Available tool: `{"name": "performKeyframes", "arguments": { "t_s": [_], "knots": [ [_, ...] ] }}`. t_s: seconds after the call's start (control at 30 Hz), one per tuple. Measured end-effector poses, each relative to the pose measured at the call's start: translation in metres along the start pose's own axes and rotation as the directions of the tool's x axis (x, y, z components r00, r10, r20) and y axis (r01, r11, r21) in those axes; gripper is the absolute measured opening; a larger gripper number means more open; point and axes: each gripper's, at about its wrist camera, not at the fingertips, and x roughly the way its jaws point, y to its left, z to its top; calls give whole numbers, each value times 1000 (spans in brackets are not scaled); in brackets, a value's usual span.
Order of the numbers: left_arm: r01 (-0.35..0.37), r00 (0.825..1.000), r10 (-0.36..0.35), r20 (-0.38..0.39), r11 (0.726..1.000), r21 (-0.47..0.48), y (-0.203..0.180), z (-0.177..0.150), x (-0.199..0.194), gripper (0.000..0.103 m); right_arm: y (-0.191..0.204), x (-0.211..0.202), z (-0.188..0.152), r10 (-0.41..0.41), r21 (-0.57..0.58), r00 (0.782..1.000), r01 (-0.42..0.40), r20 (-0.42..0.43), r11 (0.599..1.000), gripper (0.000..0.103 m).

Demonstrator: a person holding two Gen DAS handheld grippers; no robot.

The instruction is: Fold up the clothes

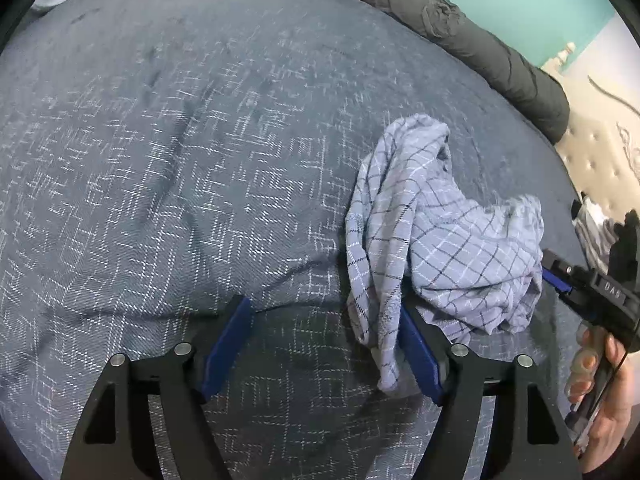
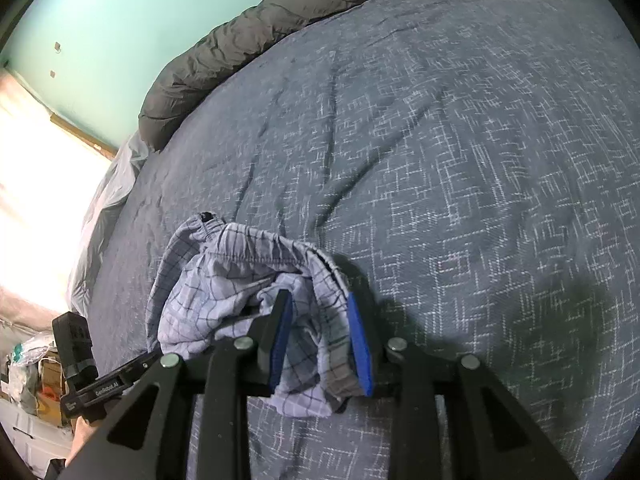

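The checked garment [image 1: 440, 232] lies crumpled in a heap on the patterned blue bedcover [image 1: 180, 160] — no fold is yet visible, so by this evidence the task is at its beginning and the spreading, smoothing and folding all remain. The left gripper [image 1: 320, 344] stands wide open with bedcover showing between its pads; one hanging strip of the garment drapes against the inner face of its right-hand pad, but nothing is clamped. The right gripper [image 2: 324, 344] has its jaws part-way apart with bunched cloth, apparently near the waistband, lying between the pads; whether the pads press on it cannot be told. The bulk of the garment sits ahead and to the left of the right gripper, and ahead and to the right of the left one. Beyond both grippers a rolled grey quilt [image 2: 240, 48] borders the far edge — well apart from the work. The bedcover ahead is unobstructed; the only hindrance is the garment's own tangle.
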Motion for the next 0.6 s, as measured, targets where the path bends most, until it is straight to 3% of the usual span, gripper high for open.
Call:
{"name": "performKeyframes", "arguments": {
  "t_s": [0.33,0.47,0.6],
  "knots": [
    [-16,1000,15,15,1000,19,-13,-2,8,79,2,0,-2,8,-14,1000,-8,-8,1000,30],
    [-27,1000,27,4,999,18,-21,1,13,79,3,1,-3,9,-18,1000,-10,-13,1000,35],
    [0,1000,0,25,1000,-3,-4,-11,-2,79,-3,-5,-5,-15,-12,1000,15,1,1000,36]
  ]
}}
